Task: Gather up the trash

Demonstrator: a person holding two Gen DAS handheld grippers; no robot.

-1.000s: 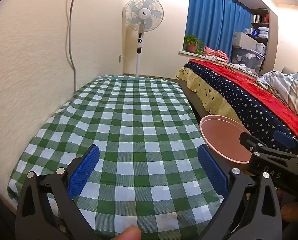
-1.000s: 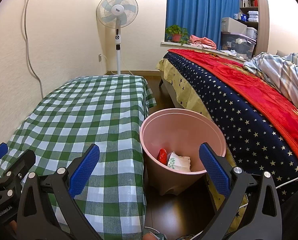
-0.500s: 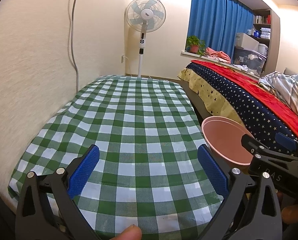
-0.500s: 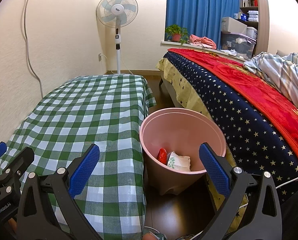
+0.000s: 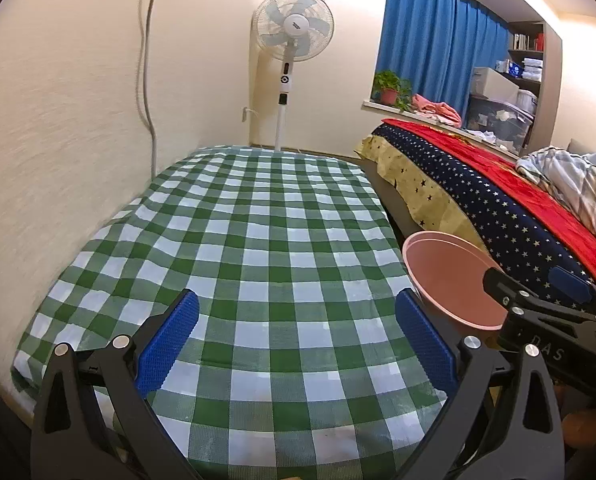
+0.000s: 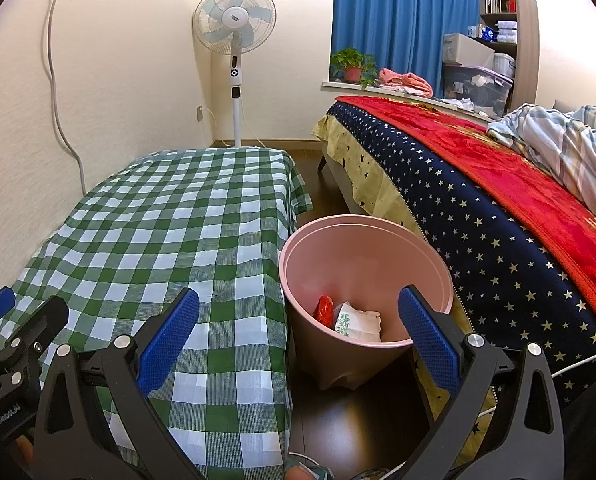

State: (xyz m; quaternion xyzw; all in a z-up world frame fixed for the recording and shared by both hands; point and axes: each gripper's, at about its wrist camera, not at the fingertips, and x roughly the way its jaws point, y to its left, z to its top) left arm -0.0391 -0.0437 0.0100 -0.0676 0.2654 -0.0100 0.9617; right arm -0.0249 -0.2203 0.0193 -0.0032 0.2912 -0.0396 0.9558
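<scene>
Your left gripper (image 5: 295,344) and right gripper (image 6: 298,332) are both spread, empty; bin (image 6: 362,248) centre frame holds trash (image 6: 356,320).

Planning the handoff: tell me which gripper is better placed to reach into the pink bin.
Right. The right gripper hangs open facing the pink bin, with the red wrapper and white packet showing between its fingers. The left gripper faces the checked tablecloth.
</scene>
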